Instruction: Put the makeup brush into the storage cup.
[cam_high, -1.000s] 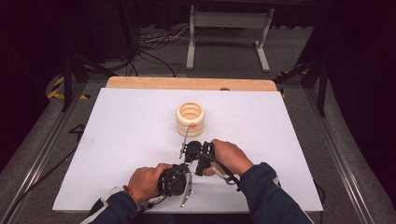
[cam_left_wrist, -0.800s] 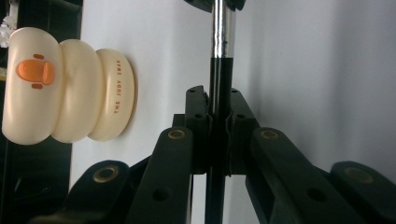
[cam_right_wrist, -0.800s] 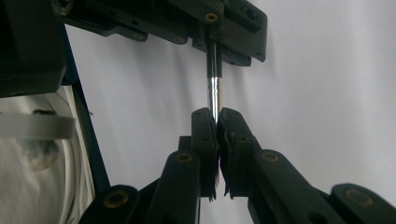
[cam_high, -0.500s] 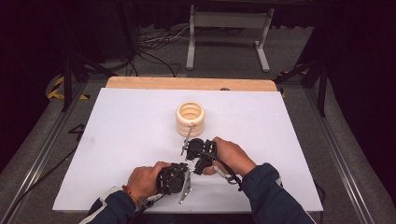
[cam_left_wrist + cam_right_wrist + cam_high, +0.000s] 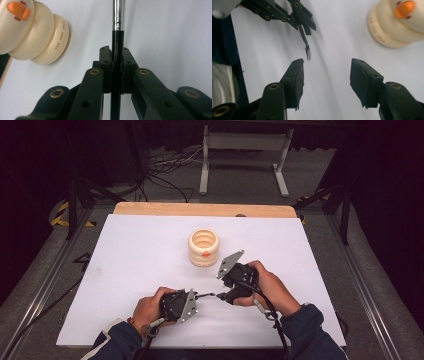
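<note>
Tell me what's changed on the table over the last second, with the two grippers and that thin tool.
The right gripper has just been opening and has let go of the thin tool; nothing sits between its jaws now, and its hand has pulled away toward the right. The left gripper stays clamped on the tool's black handle and now holds it alone. The cream ribbed holder stands where it was on the white table.

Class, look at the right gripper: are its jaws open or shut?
Open. The right gripper has just been opening; its jaws stand apart over the white table with nothing between them.
</note>
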`<state>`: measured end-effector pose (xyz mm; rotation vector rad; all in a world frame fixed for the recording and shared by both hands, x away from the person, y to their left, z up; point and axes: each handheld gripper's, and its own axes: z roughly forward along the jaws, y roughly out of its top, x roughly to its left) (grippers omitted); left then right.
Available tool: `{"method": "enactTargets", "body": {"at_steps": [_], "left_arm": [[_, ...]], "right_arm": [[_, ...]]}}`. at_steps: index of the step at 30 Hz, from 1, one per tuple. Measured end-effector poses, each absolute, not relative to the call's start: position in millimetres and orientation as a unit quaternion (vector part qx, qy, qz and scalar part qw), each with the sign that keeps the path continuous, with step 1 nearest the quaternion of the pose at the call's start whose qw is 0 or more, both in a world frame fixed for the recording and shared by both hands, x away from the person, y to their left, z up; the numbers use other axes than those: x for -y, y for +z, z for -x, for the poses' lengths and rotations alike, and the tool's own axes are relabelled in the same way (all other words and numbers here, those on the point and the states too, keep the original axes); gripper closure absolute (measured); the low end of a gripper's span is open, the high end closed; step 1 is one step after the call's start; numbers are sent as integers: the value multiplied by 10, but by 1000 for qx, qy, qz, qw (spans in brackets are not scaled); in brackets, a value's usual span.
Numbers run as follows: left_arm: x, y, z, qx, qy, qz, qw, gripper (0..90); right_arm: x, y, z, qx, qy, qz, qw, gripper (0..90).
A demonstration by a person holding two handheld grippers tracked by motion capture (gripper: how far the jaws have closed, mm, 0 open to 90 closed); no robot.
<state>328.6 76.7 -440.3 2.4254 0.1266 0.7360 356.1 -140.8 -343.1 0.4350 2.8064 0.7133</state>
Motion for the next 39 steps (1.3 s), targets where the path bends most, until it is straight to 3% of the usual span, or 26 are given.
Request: {"method": "enactTargets", "body": {"at_steps": [5, 12, 23, 39], "left_arm": [[-883, -4325, -3363, -87, 246, -901, 347, 829], [-1077, -4244, -3469, -146, 193, -875, 420, 829], [-1321, -4171, -3590, -196, 145, -837, 490, 829], [-1455, -4068, -3690, -216, 141, -808, 529, 829]], "right_arm": [[1637, -3409, -3459, -923, 311, -152, 169, 382], [1930, -3539, -3400, -891, 354, -190, 209, 280], [2263, -3840, -3306, -873, 379, -211, 222, 239], [2711, -3989, -3036, -836, 417, -232, 270, 192]]}}
